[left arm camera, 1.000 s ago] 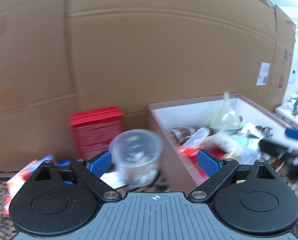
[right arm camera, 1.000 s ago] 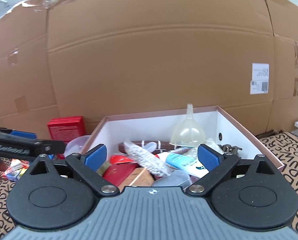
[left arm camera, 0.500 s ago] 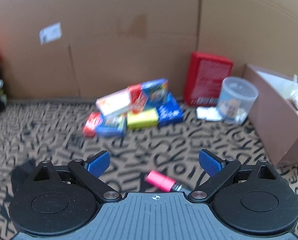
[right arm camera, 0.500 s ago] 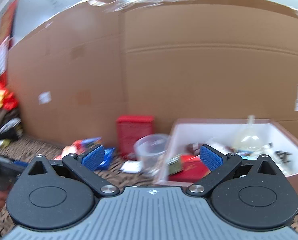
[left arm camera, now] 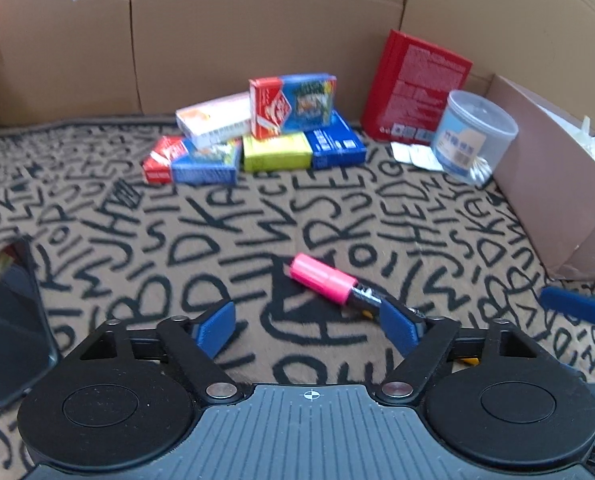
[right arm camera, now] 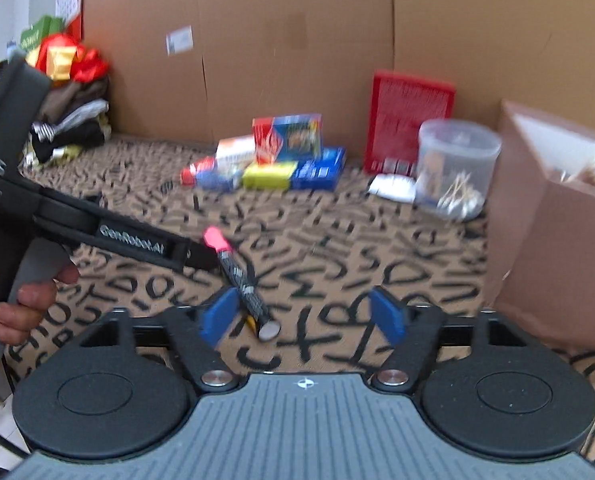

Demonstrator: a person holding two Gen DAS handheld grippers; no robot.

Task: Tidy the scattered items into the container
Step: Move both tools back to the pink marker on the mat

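Observation:
A marker with a pink cap (left arm camera: 323, 279) lies on the lettered rug, just ahead of my open, empty left gripper (left arm camera: 307, 326); it also shows in the right wrist view (right arm camera: 239, 274). My right gripper (right arm camera: 303, 316) is open and empty, with the marker's butt end beside its left finger. The brown container box (left arm camera: 553, 200) stands at the right, also in the right wrist view (right arm camera: 553, 232). Several small colourful boxes (left arm camera: 257, 136) are piled near the cardboard wall. A clear tub of cotton swabs (left arm camera: 471, 136) and a red box (left arm camera: 413, 92) stand beside the container.
A dark phone (left arm camera: 9, 320) lies on the rug at the left. A white packet (left arm camera: 415, 156) lies by the tub. Cardboard walls (left arm camera: 257, 32) close the back. A heap of clothes and red-yellow ribbon (right arm camera: 65, 92) sits at the far left. The left tool body (right arm camera: 109, 232) crosses the right wrist view.
Both grippers swung left, away from the container, and dropped low toward the rug. The pink-capped marker is now close in front of both.

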